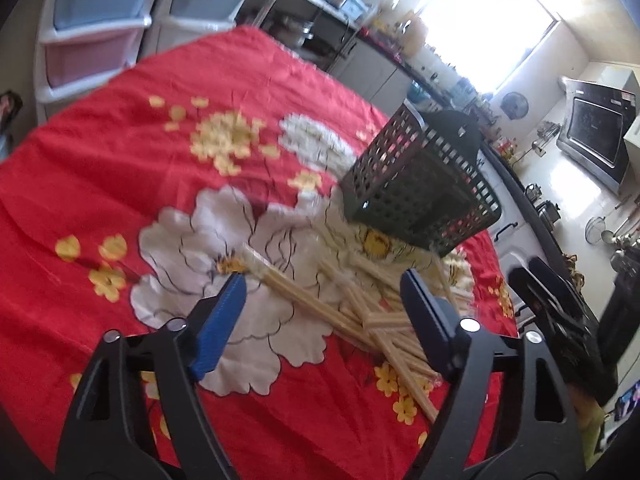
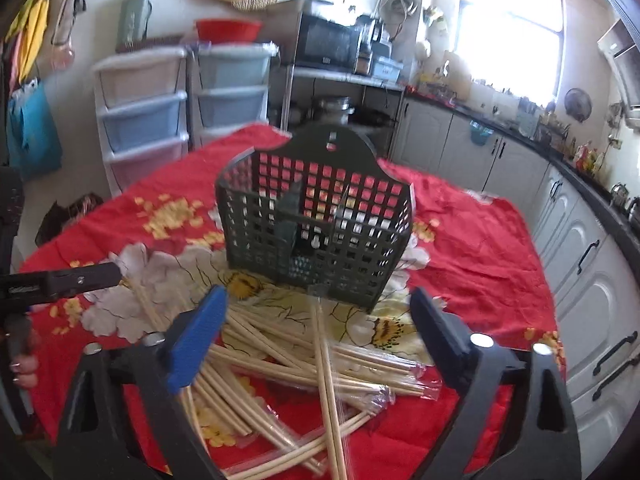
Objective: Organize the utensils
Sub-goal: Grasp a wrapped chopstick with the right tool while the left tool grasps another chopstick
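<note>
Green basket (image 2: 316,236) — upright, chopsticks (image 2: 304,364) beside it

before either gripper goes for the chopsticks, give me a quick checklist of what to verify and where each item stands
1. Left gripper jaws apart with nothing between the pads: ok.
2. Right gripper jaws apart with nothing held: ok.
3. Wrapped chopsticks within view of both grippers: ok, but piled crisscross, so picking out a single pair looks awkward.
4. Dark green slotted utensil basket upright with its open top free: ok, it stands on the red floral tablecloth just behind the pile.
5. Basket compartments empty: cannot tell, the mesh hides the bottom.
6. The two grippers out of each other's way: cannot tell, both point at the same pile.
</note>
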`<action>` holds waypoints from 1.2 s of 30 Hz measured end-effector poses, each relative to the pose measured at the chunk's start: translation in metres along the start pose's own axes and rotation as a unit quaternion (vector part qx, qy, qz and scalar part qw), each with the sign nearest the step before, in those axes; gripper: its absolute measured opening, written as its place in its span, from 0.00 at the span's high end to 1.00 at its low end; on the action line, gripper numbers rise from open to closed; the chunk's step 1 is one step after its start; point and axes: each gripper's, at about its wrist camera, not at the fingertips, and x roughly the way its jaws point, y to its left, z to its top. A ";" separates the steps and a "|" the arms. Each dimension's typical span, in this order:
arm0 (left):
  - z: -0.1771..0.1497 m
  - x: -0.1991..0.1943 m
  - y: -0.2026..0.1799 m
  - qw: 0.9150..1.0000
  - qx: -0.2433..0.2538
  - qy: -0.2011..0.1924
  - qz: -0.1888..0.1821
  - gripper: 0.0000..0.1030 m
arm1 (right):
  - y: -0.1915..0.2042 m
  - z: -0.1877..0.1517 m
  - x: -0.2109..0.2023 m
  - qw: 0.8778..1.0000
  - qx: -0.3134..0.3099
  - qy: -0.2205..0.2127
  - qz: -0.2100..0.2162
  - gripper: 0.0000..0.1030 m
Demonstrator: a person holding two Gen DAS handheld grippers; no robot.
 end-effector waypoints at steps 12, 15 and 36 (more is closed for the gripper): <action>-0.002 0.028 0.018 0.996 -0.057 0.059 -0.023 0.54 | -0.006 -0.005 0.060 0.995 0.028 0.080 0.048 0.40; -0.001 0.037 0.023 0.995 -0.073 0.065 -0.025 0.56 | -0.008 -0.006 0.068 0.994 0.029 0.093 0.053 0.43; 0.014 0.054 0.047 0.989 -0.124 0.073 -0.033 0.85 | -0.026 -0.012 0.109 0.981 0.056 0.169 0.076 0.86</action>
